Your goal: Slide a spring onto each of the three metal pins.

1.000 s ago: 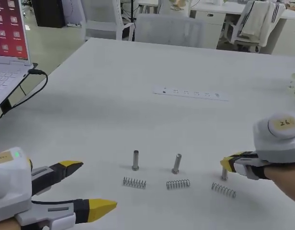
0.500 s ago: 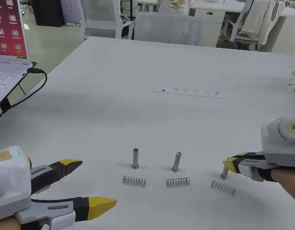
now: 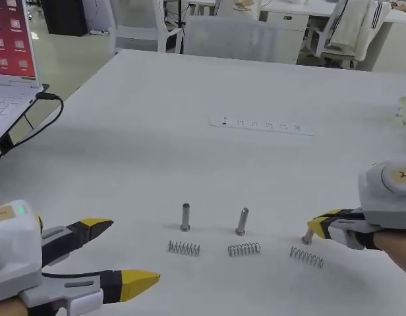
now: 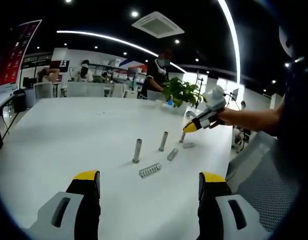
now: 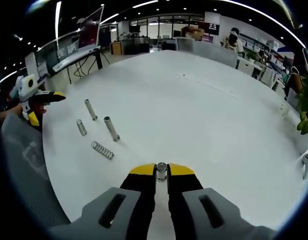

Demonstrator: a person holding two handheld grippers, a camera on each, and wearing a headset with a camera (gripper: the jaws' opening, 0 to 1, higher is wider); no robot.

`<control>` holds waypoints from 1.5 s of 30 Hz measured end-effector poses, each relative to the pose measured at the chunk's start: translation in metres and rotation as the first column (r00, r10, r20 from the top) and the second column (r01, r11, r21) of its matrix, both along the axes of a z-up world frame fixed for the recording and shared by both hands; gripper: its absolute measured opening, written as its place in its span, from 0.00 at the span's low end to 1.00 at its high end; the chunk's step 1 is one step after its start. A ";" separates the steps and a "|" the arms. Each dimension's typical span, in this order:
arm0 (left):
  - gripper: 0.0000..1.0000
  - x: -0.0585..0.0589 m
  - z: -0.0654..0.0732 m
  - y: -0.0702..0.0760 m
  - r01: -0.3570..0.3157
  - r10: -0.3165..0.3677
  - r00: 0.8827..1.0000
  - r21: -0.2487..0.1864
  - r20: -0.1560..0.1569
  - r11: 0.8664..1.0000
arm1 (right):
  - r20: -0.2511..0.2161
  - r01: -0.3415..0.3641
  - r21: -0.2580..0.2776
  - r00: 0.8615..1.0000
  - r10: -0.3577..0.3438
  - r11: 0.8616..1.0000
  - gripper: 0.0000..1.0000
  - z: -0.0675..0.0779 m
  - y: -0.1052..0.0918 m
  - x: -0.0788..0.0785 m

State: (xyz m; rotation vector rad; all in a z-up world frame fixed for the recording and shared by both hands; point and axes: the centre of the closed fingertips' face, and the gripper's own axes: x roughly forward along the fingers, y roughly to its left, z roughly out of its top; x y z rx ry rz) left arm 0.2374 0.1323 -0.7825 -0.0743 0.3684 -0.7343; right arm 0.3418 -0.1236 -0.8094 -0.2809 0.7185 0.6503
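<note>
Being clamped by the right tool (image 5: 161, 170), stickered "26", is the rightmost pin (image 3: 307, 237), as before; the left tool (image 3: 136, 251) is being held spread wide, empty; three springs (image 3: 244, 249) are lying on the table (image 3: 190, 151).

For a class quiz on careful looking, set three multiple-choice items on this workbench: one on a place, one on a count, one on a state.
1. Where do the springs lie?
A. in a tray
B. on the table, by the pins
C. in a gripper's jaws

2. How many pins stand upright?
A. two
B. five
C. three

3. The left gripper has its jaws:
A. open
B. shut on a spring
C. shut on a pin

Answers: 1 B, all lie flat on the table; 2 C, three stand in a row; 3 A, a wide gap parts the yellow tips.
</note>
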 end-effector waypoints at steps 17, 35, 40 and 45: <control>0.77 0.000 -0.001 -0.002 0.012 -0.012 1.000 0.001 -0.003 1.000 | 0.015 -0.009 -0.015 1.000 0.009 1.000 0.14 0.001 -0.003 -0.001; 0.77 -0.001 -0.002 -0.003 0.016 -0.016 1.000 0.008 -0.005 1.000 | 0.011 -0.030 -0.023 0.999 0.030 0.999 0.15 0.001 -0.013 -0.018; 0.77 -0.002 -0.002 -0.003 0.018 -0.017 1.000 0.012 -0.006 1.000 | 0.004 -0.055 -0.030 0.998 0.055 0.998 0.16 -0.001 -0.013 -0.025; 0.77 -0.002 -0.002 -0.003 0.019 -0.019 1.000 0.015 -0.008 1.000 | -0.008 -0.094 -0.037 0.996 0.094 0.995 0.16 -0.003 -0.011 -0.031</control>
